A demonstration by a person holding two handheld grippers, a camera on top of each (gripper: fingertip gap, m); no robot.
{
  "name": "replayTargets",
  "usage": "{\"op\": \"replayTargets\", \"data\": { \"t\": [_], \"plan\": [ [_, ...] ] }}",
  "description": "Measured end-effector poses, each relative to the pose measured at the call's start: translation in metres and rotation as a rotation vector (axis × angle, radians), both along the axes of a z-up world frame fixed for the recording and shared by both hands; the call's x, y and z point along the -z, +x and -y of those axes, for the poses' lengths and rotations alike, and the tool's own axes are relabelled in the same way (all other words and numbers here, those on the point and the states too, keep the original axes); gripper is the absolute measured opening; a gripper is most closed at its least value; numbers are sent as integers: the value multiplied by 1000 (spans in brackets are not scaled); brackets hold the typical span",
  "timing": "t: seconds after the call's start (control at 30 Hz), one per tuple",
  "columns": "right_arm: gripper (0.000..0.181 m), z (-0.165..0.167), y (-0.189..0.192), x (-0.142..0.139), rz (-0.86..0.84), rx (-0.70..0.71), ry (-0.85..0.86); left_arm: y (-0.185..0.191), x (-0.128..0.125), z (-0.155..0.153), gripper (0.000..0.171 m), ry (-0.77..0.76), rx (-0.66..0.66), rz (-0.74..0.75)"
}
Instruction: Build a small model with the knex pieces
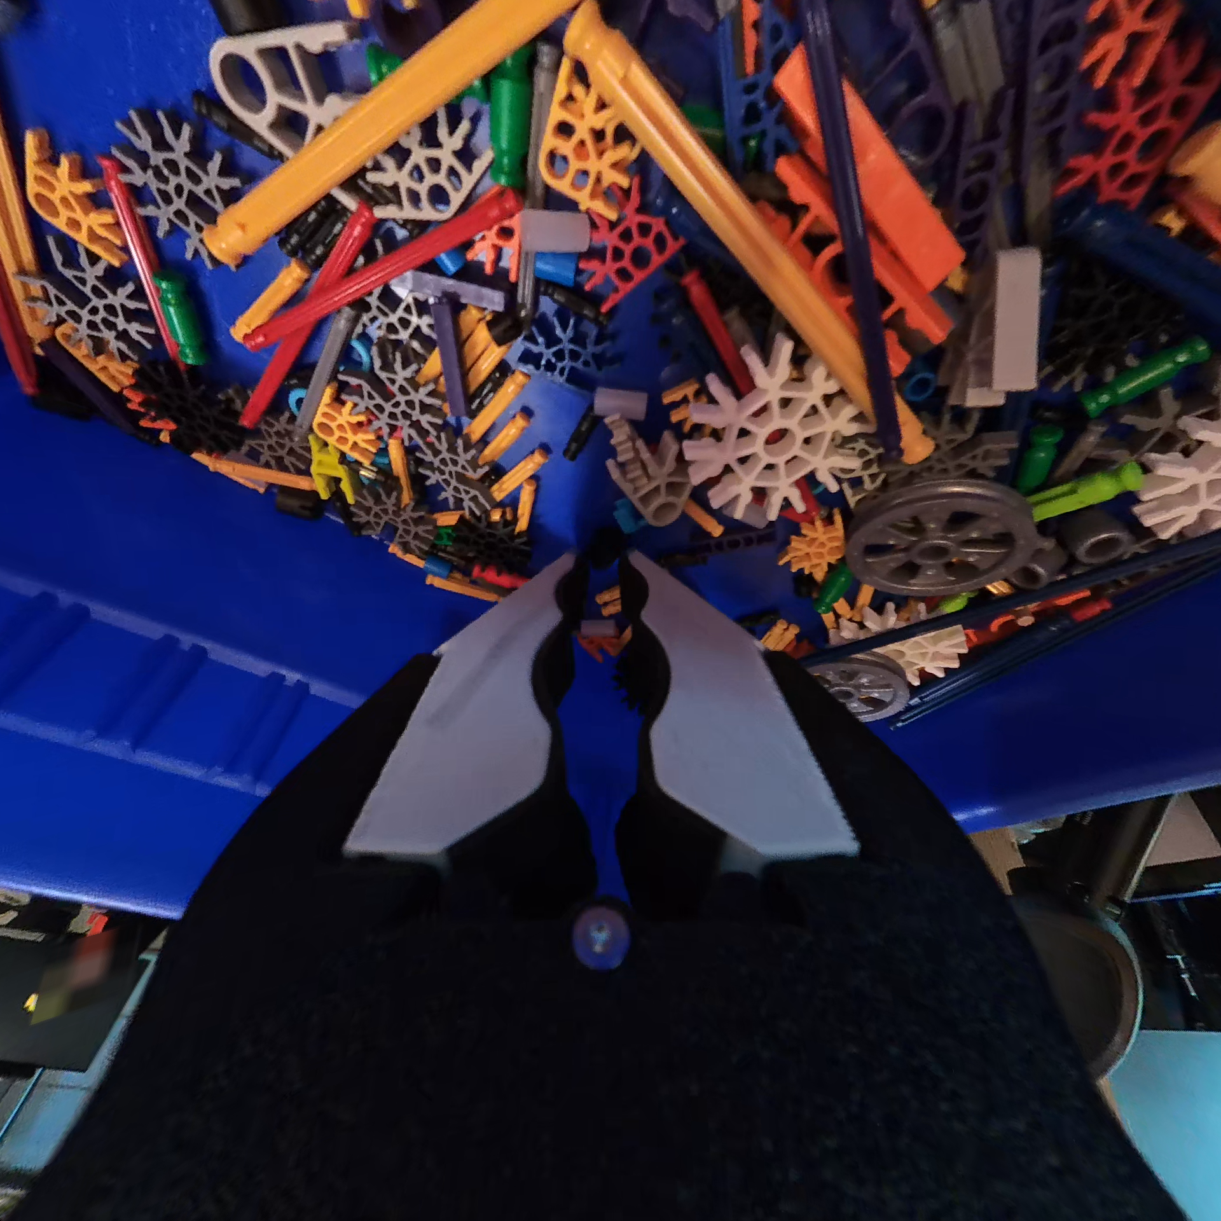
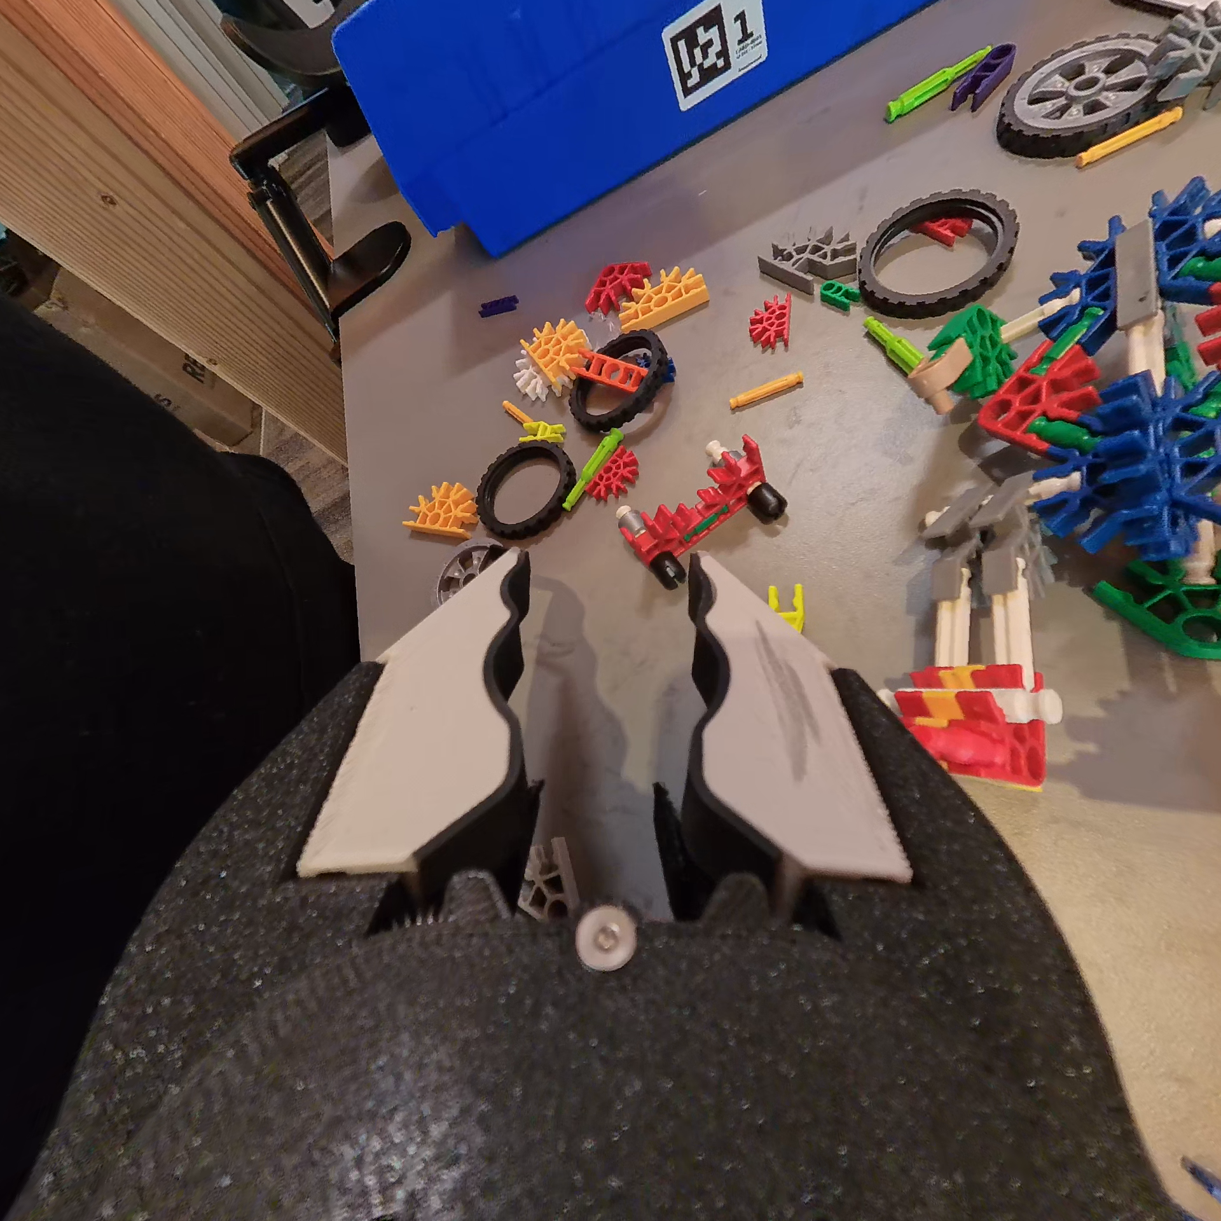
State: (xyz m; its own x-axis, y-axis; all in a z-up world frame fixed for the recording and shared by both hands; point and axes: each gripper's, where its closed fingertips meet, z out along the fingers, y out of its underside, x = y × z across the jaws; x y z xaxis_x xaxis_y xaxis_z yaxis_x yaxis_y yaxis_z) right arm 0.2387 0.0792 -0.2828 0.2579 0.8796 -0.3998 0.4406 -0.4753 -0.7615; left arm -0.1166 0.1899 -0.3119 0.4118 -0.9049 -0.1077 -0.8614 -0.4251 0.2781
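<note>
- Left tool [image 1: 602,561]: nearly closed, tips close around something small and dark, not identifiable; inside blue plastic bin [image 1: 198,694] of mixed plastic construction rods and connectors, near white snowflake-shaped connector [image 1: 776,436].
- Right tool [image 2: 608,581]: wide open, empty, above grey bench [image 2: 852,423], just short of red connector assembly with black end caps [image 2: 703,509].

Our left gripper [image 1: 602,561] reaches into a blue bin [image 1: 198,661] of mixed plastic building pieces, its tips nearly closed around a small black piece [image 1: 602,543] at the near edge of the pile; whether they actually pinch it we cannot tell. A grey spoked wheel [image 1: 938,545] and a white snowflake-shaped connector [image 1: 776,439] lie just beyond it.

Our right gripper [image 2: 608,571] hangs spread and empty over a grey table [image 2: 826,462], nearest a red assembly with black end caps [image 2: 703,512] just ahead of its tips.
</note>
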Motion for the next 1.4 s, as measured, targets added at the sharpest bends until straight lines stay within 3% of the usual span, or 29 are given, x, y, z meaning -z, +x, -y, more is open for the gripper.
{"op": "replayTargets", "data": {
  "t": [0.2,0.4,0.53,0.67,1.0,1.17,1.4],
  "plan": [
    [48,0,0,0,2,-2,-1,3,-17,1,7,67,-40,51],
    [48,1,0,1,9,-10,-5,34,-66,15,7,189,-76,176],
    [48,2,-1,2,14,-17,-7,65,-102,36,7,256,-67,273],
    [48,2,-1,2,15,-20,-5,94,-120,66,7,264,-61,363],
    [49,3,-1,1,17,-27,2,137,-107,123,6,200,-138,558],
    [49,3,-1,1,15,-28,4,195,-104,146,6,158,-138,723],
    [50,5,-2,-1,18,-34,43,270,-63,169,6,90,-151,815]
  ]
}}
